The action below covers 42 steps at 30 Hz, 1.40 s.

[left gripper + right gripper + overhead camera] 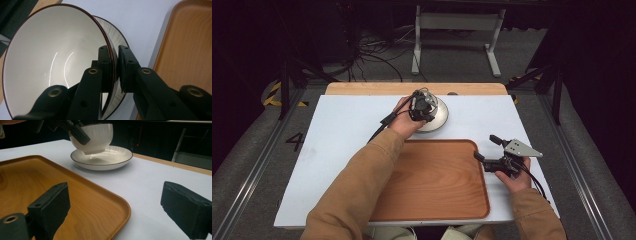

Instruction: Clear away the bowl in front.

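The left gripper point(422, 106) clamps its jaws on a white bowl's point(96, 136) rim, holding it tilted just above a shallow plate point(110, 160) on the tabletop point(342, 125). The right gripper point(492, 150), jaws apart, waits beside the wooden tray point(432, 180), probably its destination.

Surface point(342, 130): white top with a bare wooden strip along its far edge, filling the centre of the high view above grey floor point(247, 165). Lying directly on it: a wooden tray point(437, 185), empty, at lower centre of the frame with its near edge close to the surface's near edge, and a white plate point(105, 161) with a thin dark rim at upper centre, just beyond the tray's far edge and apart from it. The rest of the white top, left and right of the tray, is bare.
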Tool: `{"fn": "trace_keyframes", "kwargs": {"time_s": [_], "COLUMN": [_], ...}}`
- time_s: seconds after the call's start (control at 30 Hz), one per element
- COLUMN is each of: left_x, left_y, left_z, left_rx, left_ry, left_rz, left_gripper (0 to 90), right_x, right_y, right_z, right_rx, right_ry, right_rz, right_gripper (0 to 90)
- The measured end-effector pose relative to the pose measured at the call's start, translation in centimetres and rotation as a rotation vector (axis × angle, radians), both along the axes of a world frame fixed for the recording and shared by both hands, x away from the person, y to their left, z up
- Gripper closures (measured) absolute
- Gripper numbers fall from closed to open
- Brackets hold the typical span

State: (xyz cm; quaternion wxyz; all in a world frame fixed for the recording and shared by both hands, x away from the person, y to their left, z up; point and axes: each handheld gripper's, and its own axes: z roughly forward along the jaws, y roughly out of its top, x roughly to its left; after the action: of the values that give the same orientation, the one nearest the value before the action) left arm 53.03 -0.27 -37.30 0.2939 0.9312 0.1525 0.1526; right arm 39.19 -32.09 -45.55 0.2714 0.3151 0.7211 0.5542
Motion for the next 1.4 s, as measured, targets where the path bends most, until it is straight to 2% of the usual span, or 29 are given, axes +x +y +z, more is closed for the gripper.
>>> {"fn": "trace_keyframes", "kwargs": {"time_s": [0.33, 0.53, 0.8, 0.9, 1.13, 1.27, 1.4], "left_x": [-1.6, -3.2, -5.0, -5.4, -6.7, -7.9, -8.8], "left_y": [0.8, 1.6, 2.0, 2.2, 2.7, 3.0, 3.3], "left_z": [1.6, 2.9, 4.0, 4.3, 5.1, 5.6, 5.8], "left_rx": [-0.008, -0.005, -0.008, -0.01, 0.001, 0.019, 0.034], "left_ry": [-0.011, -0.018, -0.02, -0.016, -0.026, -0.025, -0.026], "left_rz": [-0.021, -0.05, -0.084, -0.116, -0.145, -0.193, -0.21], "left_gripper": [81.3, 81.4, 81.4, 81.3, 81.4, 81.3, 81.3], "right_x": [0.0, 0.0, 0.0, 0.0, 0.0, 0.0, 0.0], "right_y": [0.0, 0.0, 0.0, 0.0, 0.0, 0.0, 0.0], "right_z": [0.0, 0.0, 0.0, 0.0, 0.0, 0.0, 0.0], "right_rx": [0.002, 0.002, 0.002, 0.002, 0.001, 0.0, 0.0], "right_ry": [0.0, 0.0, 0.0, 0.001, 0.0, -0.001, 0.001], "right_rz": [-0.004, -0.005, -0.006, -0.007, -0.006, -0.005, -0.006], "right_gripper": [9.0, 9.0, 9.0, 9.0, 8.9, 8.9, 8.9]}}
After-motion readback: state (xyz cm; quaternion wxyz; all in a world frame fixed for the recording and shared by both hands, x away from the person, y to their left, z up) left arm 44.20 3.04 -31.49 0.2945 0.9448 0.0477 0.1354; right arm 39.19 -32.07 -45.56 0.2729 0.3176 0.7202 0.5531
